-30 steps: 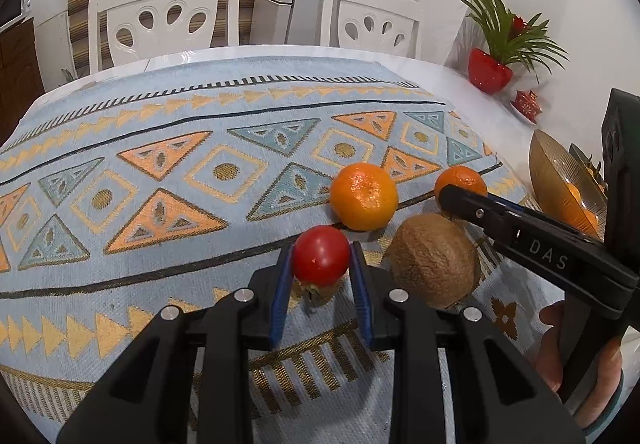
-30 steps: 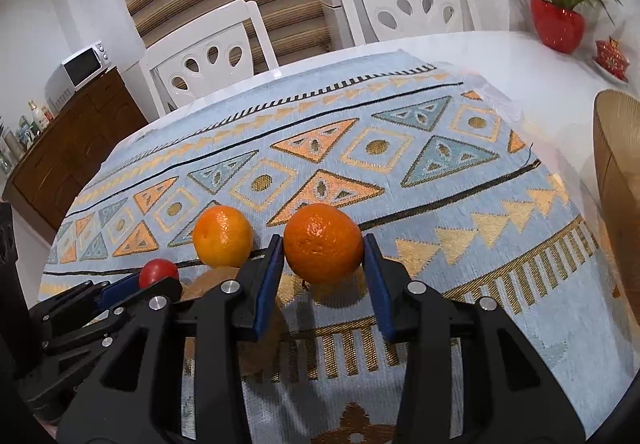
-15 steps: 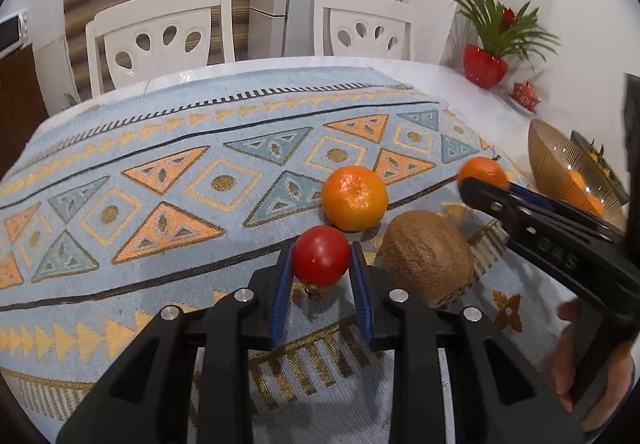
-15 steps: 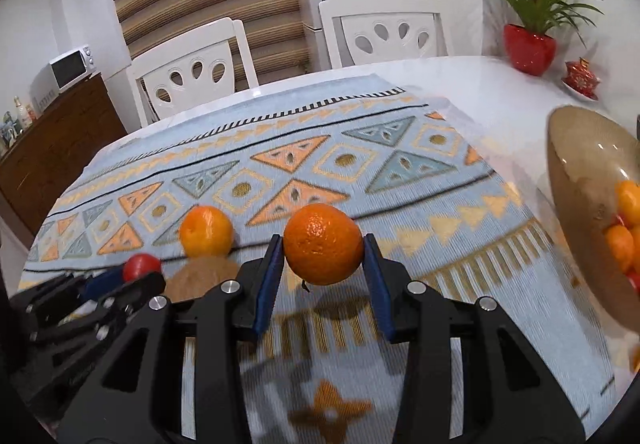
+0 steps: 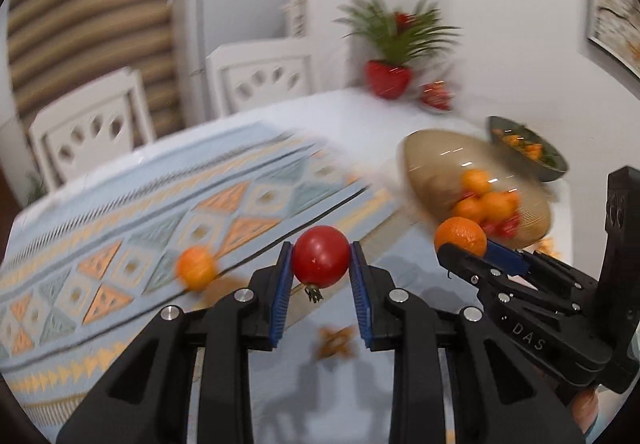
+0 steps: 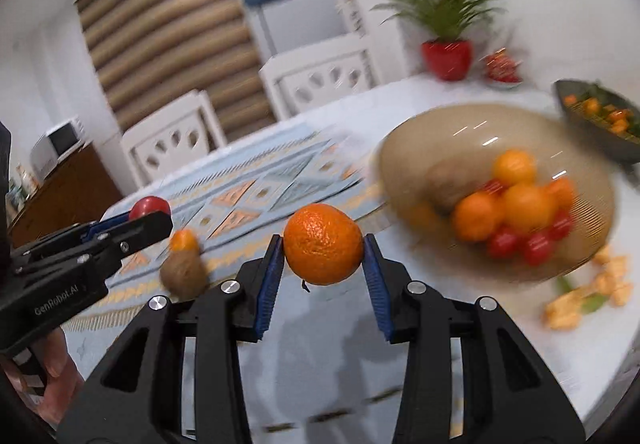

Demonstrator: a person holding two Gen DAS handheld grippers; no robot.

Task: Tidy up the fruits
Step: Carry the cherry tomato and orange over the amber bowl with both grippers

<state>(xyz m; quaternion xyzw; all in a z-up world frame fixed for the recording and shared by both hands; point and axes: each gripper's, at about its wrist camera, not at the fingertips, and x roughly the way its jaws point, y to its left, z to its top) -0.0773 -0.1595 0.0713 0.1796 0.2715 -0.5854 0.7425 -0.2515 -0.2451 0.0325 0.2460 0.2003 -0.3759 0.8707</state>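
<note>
Tomato sits clamped between the left gripper's blue pads in the left wrist view, held clear of the counter with its stem end hanging down below the fingers. Ahead and to the right of the fingers lies the bowl, already holding oranges and red fruit. Between the fingers and the bowl the right gripper crosses in with an orange. Both tools seem headed for the same bowl, so they could knock together at the rim and jar a fruit loose. A smooth round tomato pinched near its middle could also squirt out if the grip eases early. To the left of the fingers a second orange waits on the cloth.

In the right wrist view the right gripper's fingers are clamped on the orange, held above the counter. The bowl is just ahead and right of the fingers, piled with fruit; a drop from height could bounce off that pile and roll out, or tip the bowl. To the left of the fingers the left gripper carries the tomato, and a kiwi and the second orange remain below it on the cloth. The blur suggests fast motion, which would raise the risk of overshoot.
</note>
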